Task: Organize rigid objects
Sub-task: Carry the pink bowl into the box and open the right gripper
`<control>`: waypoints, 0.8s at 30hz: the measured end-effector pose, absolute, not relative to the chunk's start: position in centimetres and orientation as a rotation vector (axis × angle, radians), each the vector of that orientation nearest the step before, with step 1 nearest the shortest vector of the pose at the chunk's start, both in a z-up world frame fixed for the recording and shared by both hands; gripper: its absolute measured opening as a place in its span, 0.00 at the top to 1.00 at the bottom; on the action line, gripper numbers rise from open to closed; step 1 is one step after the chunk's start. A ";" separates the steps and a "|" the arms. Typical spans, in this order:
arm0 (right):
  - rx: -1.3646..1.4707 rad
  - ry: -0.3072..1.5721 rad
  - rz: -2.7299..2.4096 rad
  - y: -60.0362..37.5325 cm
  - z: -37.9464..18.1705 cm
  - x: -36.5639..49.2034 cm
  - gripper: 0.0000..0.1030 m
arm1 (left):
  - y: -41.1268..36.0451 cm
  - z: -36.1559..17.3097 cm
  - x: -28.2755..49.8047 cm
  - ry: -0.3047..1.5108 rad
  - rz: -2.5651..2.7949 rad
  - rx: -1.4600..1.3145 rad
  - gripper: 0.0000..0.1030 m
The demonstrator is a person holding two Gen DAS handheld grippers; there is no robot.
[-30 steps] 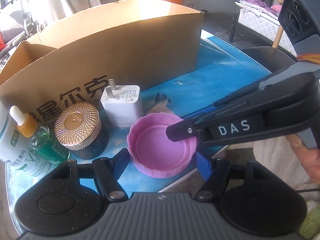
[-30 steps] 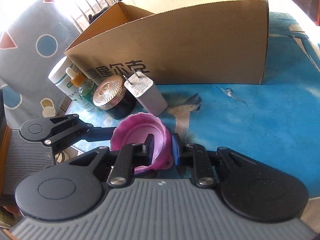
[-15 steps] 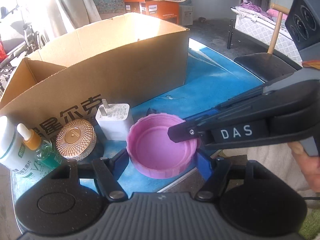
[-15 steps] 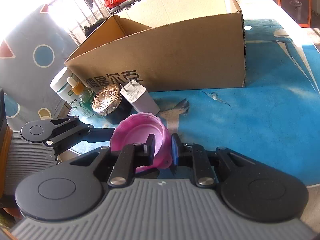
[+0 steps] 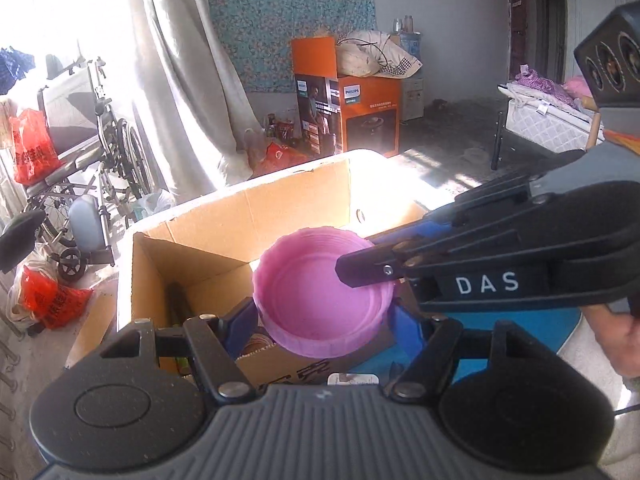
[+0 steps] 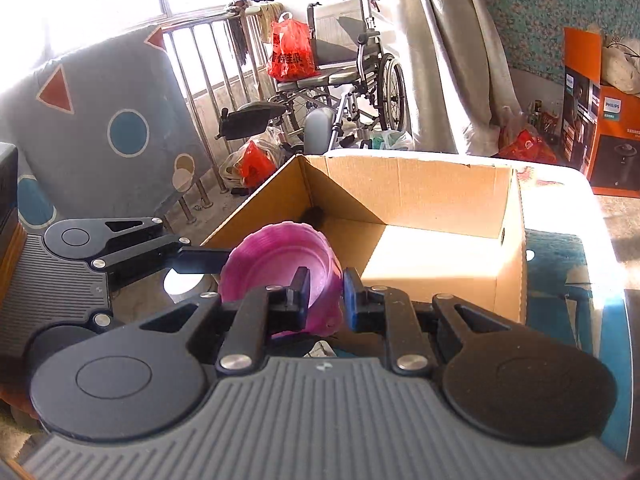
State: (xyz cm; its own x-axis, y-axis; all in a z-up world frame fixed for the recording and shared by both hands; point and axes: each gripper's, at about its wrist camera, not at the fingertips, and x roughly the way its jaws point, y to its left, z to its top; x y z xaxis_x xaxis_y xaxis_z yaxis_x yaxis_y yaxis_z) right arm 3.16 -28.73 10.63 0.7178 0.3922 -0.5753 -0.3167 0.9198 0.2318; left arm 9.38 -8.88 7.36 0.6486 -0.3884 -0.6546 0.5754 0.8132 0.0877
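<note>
Black linkage tongs (image 5: 324, 316) with blue pads, silver screws, ribbed grey housing — white "DAS" lettering.

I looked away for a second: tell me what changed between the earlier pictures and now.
Both grippers lifted the pink lid off the blue table and up to the open cardboard box; the bottles, jar and charger dropped out of view. Unchanged: the left gripper spans the lid, and the right gripper stays pinched on its rim.
</note>
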 end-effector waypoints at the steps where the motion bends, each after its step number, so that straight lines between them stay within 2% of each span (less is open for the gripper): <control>1: 0.126 0.683 0.408 -28.8 10.9 4.8 0.83 | -8.7 7.5 11.1 0.699 -0.554 0.284 0.30; 7: 0.189 0.857 0.471 -28.4 11.1 15.2 0.83 | -7.5 6.9 19.8 0.888 -0.527 0.252 0.30; 13: 0.214 1.032 0.481 -26.8 7.3 23.9 0.83 | -8.2 3.6 26.3 1.022 -0.457 0.333 0.30; 24: 0.208 1.197 0.447 -24.5 0.0 31.4 0.82 | -10.1 -1.7 31.6 1.162 -0.359 0.475 0.30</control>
State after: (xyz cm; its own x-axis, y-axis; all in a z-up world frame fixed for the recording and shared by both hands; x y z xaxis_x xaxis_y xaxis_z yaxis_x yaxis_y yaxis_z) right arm 31.42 -24.49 0.00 0.2914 0.4405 -0.8491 -0.2244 0.8944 0.3870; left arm 31.56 -10.10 -1.67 0.3594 -0.0263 -0.9328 0.5044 0.8465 0.1704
